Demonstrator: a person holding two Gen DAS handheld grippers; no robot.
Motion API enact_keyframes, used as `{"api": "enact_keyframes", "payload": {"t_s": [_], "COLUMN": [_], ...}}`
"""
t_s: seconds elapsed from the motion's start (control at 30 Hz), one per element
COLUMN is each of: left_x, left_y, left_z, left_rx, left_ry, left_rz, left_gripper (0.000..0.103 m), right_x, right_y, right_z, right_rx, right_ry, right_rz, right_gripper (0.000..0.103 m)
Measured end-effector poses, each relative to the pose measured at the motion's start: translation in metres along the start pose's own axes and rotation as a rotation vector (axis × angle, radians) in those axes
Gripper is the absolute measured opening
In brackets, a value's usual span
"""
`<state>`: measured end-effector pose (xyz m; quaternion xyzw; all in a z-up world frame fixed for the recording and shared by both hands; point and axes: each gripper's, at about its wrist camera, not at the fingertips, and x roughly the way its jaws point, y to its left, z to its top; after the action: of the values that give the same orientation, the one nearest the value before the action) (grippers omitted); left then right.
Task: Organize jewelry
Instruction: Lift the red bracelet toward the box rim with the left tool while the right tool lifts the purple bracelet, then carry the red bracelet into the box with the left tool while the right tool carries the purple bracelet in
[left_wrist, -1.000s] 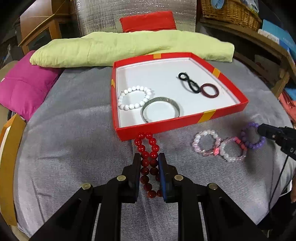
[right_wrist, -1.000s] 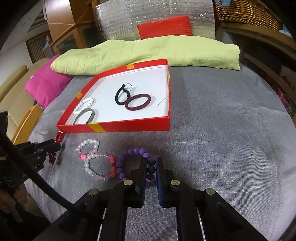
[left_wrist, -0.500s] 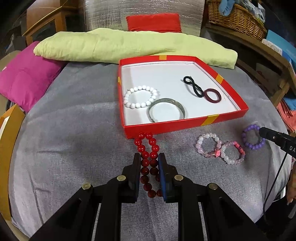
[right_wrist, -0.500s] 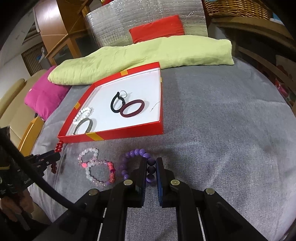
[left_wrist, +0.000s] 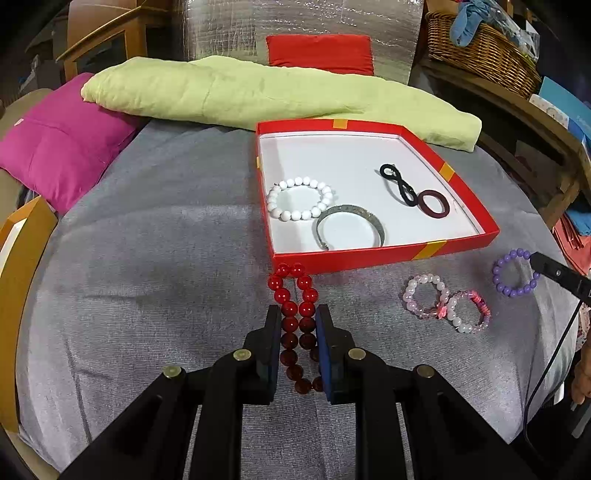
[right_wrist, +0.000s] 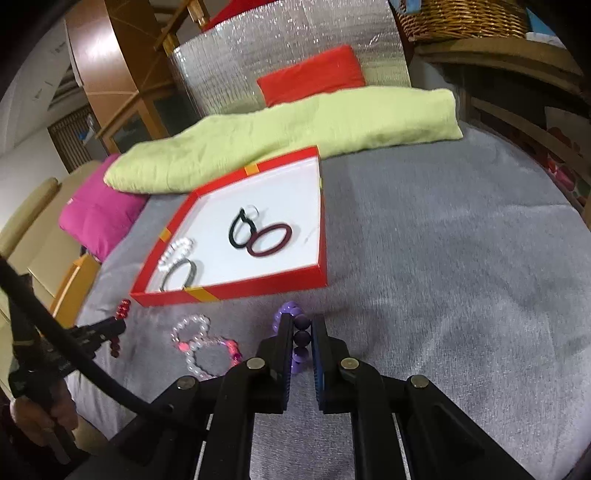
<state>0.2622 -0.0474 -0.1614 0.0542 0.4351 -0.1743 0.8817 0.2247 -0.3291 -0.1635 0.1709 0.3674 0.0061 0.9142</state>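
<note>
A red tray (left_wrist: 376, 255) (right_wrist: 236, 291) with a white floor holds a white bead bracelet (left_wrist: 299, 198), a silver bangle (left_wrist: 350, 226), a black hair tie (left_wrist: 399, 184) and a dark red ring (left_wrist: 435, 204). My left gripper (left_wrist: 297, 317) is shut on a red bead necklace (left_wrist: 295, 317) that lies on the grey cloth just before the tray. My right gripper (right_wrist: 300, 326) is shut on a purple bead bracelet (right_wrist: 300, 338) and holds it tilted up off the cloth. Two pink bracelets (left_wrist: 447, 306) (right_wrist: 203, 343) lie linked between the grippers.
A lime green folded cloth (left_wrist: 258, 96) lies behind the tray, a magenta cushion (left_wrist: 59, 147) at the left, a red cushion (left_wrist: 317, 53) further back. A wicker basket (left_wrist: 480, 44) stands on a wooden shelf at the right. A wooden chair edge (left_wrist: 22, 273) is at the left.
My right gripper has lifted the purple bracelet off the cloth and tipped it on edge. My left gripper stays shut on the red necklace while its view has shifted left.
</note>
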Motion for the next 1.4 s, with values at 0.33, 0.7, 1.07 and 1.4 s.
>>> {"api": "enact_keyframes", "payload": {"t_s": [0.33,0.7,1.07,1.4], "left_x": [-0.011,-0.018,-0.017,-0.009], "left_y": [-0.024,-0.044,-0.055,-0.068], "left_z": [0.008,0.016,0.027,0.037], "left_rx": [0.044,0.069,0.079,0.096], "left_ry": [-0.04,-0.068,-0.094,-0.11], "left_rz": [-0.027,-0.011,-0.013,-0.009], "left_gripper": [0.02,0.02,0.02,0.02], "right_x": [-0.007,-0.005,-0.015,-0.018], "right_y": [0.016,0.039,0.044,0.037], "right_z": [0.001,-0.002,0.009,0.022], "right_rx": [-0.012,-0.044,-0.046,-0.015], "right_ry": [-0.05,-0.072,-0.153,-0.188], "right_rz": [0.045,0.079,0.105,0.109], "right_gripper": [0.01,0.01,0.01,0.01]}}
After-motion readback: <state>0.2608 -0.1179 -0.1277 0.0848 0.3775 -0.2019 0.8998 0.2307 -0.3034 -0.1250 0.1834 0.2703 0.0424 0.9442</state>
